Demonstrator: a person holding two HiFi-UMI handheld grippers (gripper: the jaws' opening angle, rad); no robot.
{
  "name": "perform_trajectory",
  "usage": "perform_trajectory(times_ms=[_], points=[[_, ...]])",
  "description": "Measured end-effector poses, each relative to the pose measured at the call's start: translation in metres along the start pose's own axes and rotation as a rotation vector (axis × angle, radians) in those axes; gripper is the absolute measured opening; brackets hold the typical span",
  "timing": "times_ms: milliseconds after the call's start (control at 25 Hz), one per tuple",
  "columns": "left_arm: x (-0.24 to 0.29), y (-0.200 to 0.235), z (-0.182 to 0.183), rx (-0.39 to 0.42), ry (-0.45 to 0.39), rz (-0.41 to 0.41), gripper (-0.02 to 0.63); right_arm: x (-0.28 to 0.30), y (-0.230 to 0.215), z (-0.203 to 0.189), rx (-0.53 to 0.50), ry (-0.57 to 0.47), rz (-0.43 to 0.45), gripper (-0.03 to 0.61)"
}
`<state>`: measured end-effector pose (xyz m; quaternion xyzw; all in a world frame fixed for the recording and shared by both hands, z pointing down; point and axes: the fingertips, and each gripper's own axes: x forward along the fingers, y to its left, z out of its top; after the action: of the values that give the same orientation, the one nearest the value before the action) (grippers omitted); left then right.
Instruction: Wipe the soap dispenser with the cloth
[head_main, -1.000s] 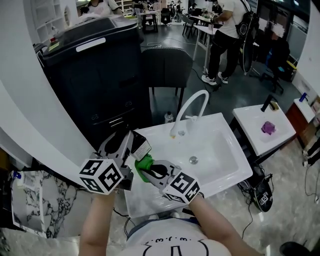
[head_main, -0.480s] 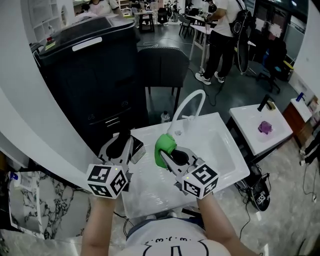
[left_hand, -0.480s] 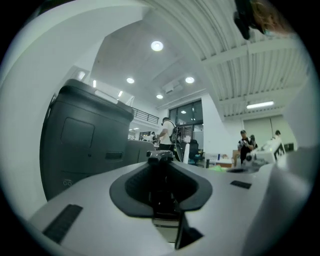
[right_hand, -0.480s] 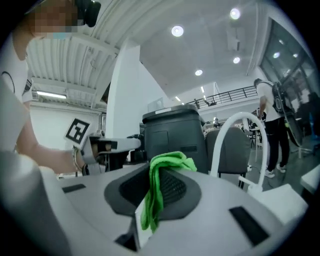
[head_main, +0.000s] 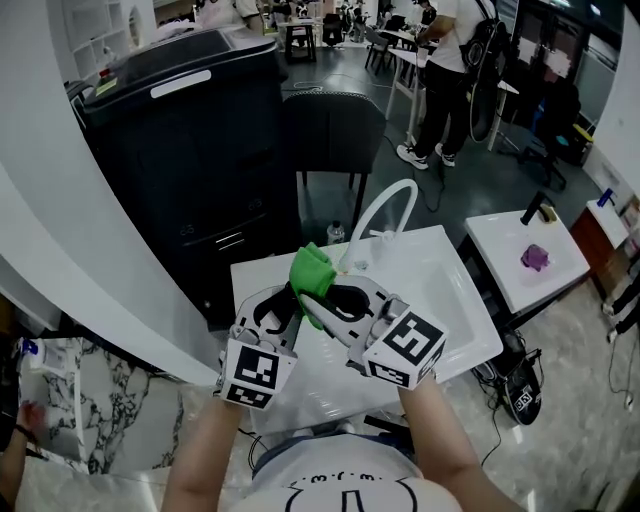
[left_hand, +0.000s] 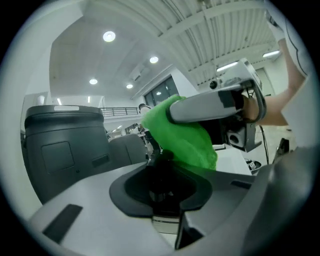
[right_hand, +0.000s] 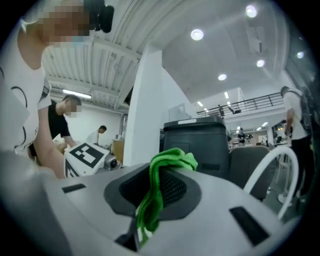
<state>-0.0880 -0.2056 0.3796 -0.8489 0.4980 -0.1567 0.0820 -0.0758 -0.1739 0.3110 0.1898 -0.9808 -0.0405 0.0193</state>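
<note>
The cloth (head_main: 312, 270) is bright green and bunched. One fold is pinched between the jaws of the right gripper (head_main: 318, 292), a puff swells past the tips and a strip hangs down. It sits in the air over the left rear part of the sink (head_main: 450, 300). The soap dispenser (left_hand: 161, 174) is dark, with a pale label low on its body, and is clamped in the left gripper (left_hand: 160, 161) over the sink's left side. Its top lies right at the cloth, and contact looks likely.
</note>
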Motion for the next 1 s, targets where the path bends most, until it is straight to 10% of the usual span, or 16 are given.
perform_trajectory(times_ms=[200,480,720,1000], points=[[0.003,-0.018,-0.011,0.139,0.071,-0.016,0.094,0.015,0.02,-0.034,-0.07,0.175,0.074,0.048],[0.003,-0.024,-0.033,0.117,0.13,-0.027,0.094,0.019,0.001,-0.055,0.019,0.227,0.0,0.049],[0.002,-0.022,-0.05,0.01,0.137,-0.016,0.094,0.011,-0.029,-0.09,-0.04,0.362,-0.152,0.048],[0.011,0.006,-0.064,-0.2,0.132,0.076,0.094,-0.014,-0.042,-0.1,0.143,0.278,-0.218,0.048]])
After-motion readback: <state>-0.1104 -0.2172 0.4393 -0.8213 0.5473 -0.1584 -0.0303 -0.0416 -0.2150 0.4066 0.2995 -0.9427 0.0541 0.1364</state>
